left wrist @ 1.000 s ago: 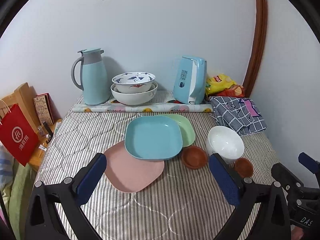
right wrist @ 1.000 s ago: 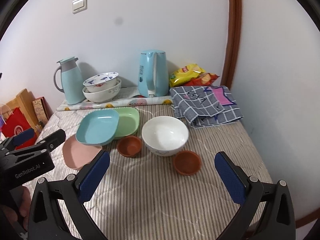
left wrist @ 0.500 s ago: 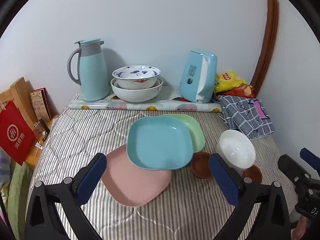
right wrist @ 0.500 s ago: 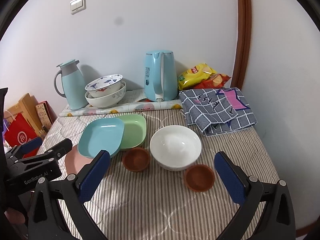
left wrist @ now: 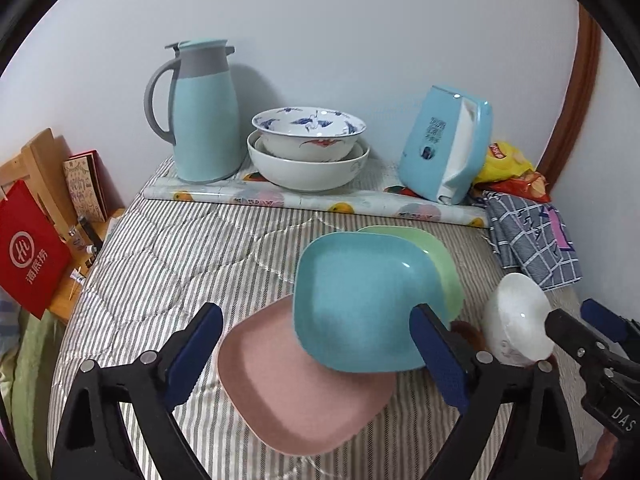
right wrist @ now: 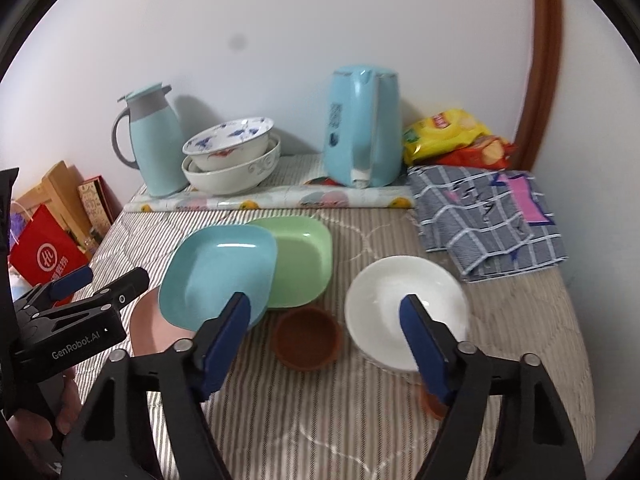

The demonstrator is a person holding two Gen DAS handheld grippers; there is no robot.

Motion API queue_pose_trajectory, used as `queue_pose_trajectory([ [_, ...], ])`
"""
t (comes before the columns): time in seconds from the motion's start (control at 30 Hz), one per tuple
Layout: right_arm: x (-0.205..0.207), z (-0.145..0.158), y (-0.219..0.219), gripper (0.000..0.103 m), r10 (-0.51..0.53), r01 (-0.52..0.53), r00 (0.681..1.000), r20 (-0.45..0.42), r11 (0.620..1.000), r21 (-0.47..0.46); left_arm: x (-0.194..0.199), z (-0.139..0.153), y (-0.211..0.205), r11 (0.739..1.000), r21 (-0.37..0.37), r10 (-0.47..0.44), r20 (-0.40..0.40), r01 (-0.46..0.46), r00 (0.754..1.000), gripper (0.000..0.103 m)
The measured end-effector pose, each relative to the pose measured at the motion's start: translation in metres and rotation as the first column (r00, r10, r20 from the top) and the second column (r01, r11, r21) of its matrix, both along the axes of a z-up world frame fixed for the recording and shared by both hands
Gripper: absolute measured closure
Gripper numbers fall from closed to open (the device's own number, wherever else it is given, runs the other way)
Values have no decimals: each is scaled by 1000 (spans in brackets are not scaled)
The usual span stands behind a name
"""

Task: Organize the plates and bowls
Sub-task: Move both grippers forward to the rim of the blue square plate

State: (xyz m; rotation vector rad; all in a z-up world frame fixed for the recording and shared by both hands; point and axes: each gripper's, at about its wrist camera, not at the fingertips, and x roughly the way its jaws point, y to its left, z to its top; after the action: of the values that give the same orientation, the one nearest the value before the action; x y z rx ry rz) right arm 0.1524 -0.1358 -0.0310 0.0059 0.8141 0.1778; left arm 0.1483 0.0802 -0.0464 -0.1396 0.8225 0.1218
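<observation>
- Both tools have been closing in; the gaping, empty left gripper (left wrist: 316, 354) is nearing the square blue plastic plate (left wrist: 366, 300), centre frame, overlapping pink and green plates.
- The empty, spread right gripper (right wrist: 326, 330) is nearing the round white ceramic bowl (right wrist: 396, 304), lower right; picking up looks imminent.

Ahead of the left tool (left wrist: 316, 354), three plates (left wrist: 360, 300) overlap on the bed (left wrist: 180, 248); a bowl (left wrist: 516, 328) lies right of them, stacked bowls (left wrist: 308, 152) behind.

Three plates (right wrist: 218, 272), five bowls (right wrist: 404, 308), two jugs (right wrist: 154, 140).

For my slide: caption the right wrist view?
Open right gripper nears white bowl and brown bowl.
</observation>
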Motion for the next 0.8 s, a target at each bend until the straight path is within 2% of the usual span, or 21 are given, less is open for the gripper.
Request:
queue_pose_trajectory([
  [0.3,28,-29,33,43,62,-62,996,-67,998,6,38,-20,13,1000,-2,-11,-36,11,999,21],
  [0.53,43,-47,45,44,75,-73,990,-117,997,17,62,-38,13,999,-9,-33,-59,33,998,26],
  [0.6,46,-51,48,45,77,-76,989,-123,997,17,68,-44,13,999,-17,-42,-72,40,997,32],
  [0.73,51,-61,50,47,78,-75,987,-143,997,26,77,-52,11,999,-15,-50,-87,48,995,34],
  [0.8,54,-66,52,49,80,-77,984,-157,997,25,81,-55,11,999,-11,-52,-95,52,994,38],
])
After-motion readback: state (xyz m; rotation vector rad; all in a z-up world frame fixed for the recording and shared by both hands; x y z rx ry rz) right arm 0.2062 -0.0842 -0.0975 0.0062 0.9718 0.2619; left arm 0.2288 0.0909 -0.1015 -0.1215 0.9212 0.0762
